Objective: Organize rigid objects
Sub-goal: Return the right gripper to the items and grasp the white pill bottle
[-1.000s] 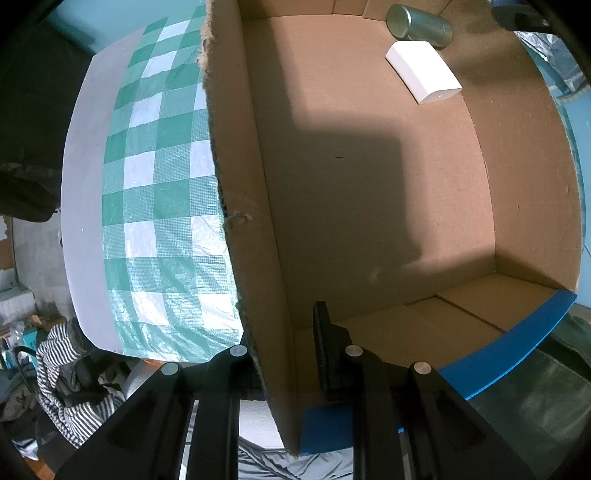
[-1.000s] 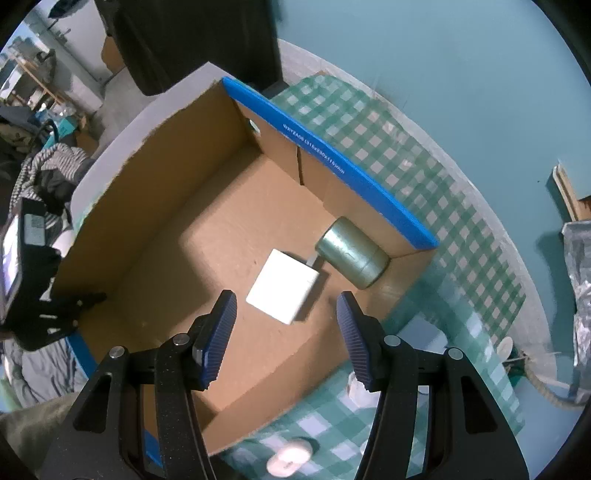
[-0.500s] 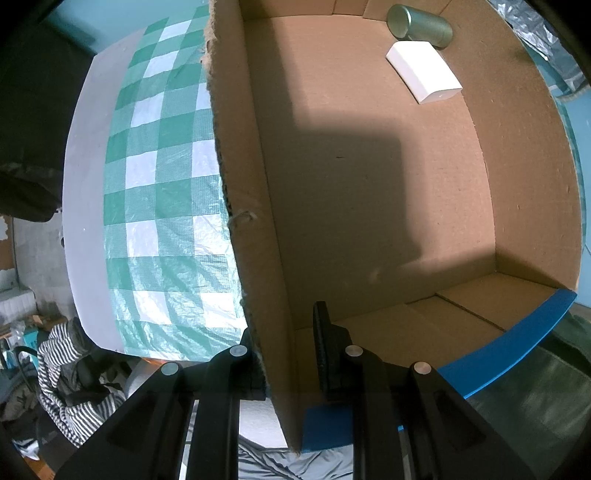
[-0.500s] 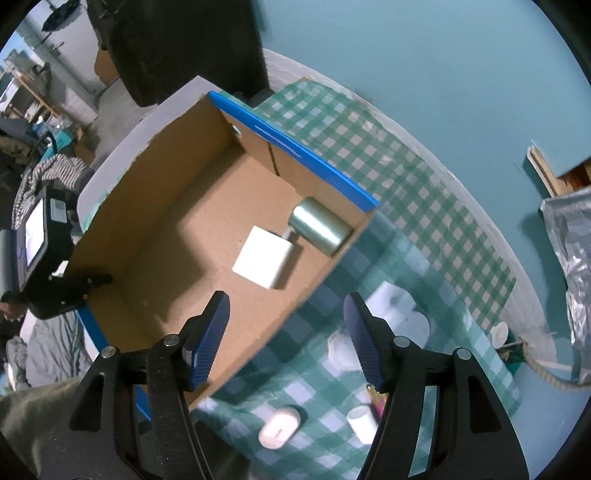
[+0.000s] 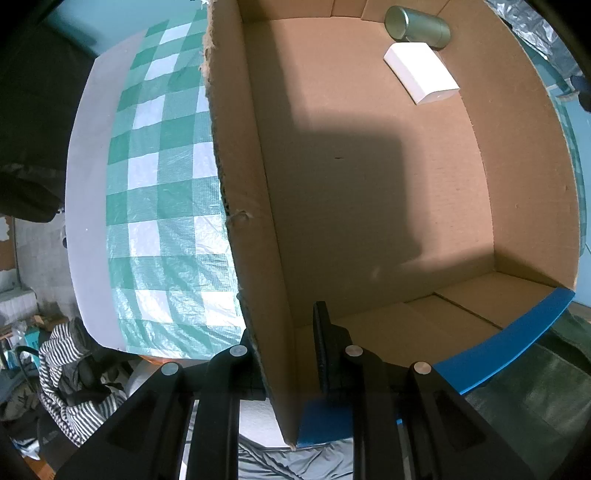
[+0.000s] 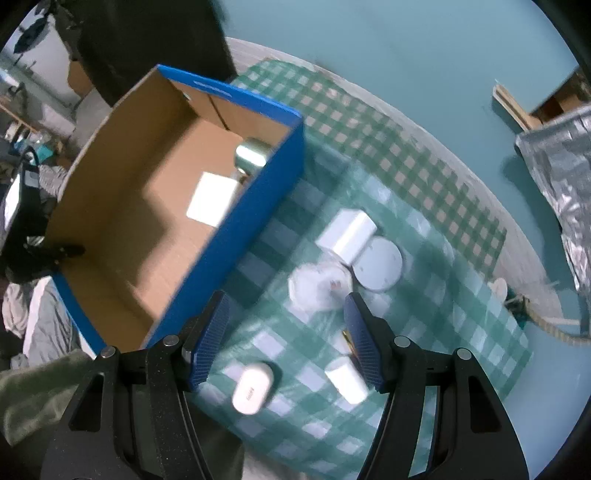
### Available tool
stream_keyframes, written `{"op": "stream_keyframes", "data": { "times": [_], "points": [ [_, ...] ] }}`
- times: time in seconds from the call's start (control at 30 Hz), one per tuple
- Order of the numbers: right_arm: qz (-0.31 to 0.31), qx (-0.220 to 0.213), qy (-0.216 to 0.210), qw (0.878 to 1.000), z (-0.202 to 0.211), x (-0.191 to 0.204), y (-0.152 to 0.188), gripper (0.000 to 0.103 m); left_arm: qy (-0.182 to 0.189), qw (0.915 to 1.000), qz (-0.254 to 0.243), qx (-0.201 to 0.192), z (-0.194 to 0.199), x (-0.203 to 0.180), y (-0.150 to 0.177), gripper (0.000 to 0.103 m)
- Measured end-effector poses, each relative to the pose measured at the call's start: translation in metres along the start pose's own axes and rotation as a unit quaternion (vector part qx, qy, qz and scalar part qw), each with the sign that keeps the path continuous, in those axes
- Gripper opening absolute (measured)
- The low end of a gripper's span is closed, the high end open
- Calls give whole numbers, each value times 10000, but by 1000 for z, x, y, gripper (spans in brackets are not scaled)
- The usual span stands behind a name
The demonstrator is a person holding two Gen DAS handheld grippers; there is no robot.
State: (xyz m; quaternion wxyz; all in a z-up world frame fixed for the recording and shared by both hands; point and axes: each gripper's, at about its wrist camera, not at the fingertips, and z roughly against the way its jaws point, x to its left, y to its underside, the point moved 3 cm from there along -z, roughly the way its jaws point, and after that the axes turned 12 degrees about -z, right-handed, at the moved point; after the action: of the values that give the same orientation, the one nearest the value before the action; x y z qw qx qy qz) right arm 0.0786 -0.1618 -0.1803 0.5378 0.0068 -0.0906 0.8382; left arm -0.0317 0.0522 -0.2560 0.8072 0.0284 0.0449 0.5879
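Note:
A cardboard box with blue outer walls holds a white flat box and a metal tin at its far end. My left gripper is shut on the box's near side wall, one finger inside, one outside. My right gripper is open and empty above the checked cloth, right of the box. On the cloth lie a white box, a round white lid, a crumpled white item, a white oval case and a small white block.
The green checked cloth covers the table, with its edge near the bottom of the right wrist view. Silver foil lies at the far right. Striped clothing lies below the table's left edge.
My right gripper has swung right, from above the box to above the loose white items on the cloth. The left gripper has kept its hold on the box wall.

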Motion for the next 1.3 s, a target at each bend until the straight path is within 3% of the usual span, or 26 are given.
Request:
{"op": "stream_keyframes", "data": {
  "times": [0.5, 1.1, 1.3],
  "points": [
    [-500, 184, 195, 9984, -22, -70, 49, 65, -26, 10000, -20, 11, 2, -1, -1, 18],
    [144, 585, 315, 9977, -85, -85, 91, 65, -10, 10000, -17, 16, 2, 2, 4, 18],
    [249, 745, 318, 9964, -99, -81, 97, 48, -32, 10000, -19, 14, 2, 2, 4, 18]
  ]
}}
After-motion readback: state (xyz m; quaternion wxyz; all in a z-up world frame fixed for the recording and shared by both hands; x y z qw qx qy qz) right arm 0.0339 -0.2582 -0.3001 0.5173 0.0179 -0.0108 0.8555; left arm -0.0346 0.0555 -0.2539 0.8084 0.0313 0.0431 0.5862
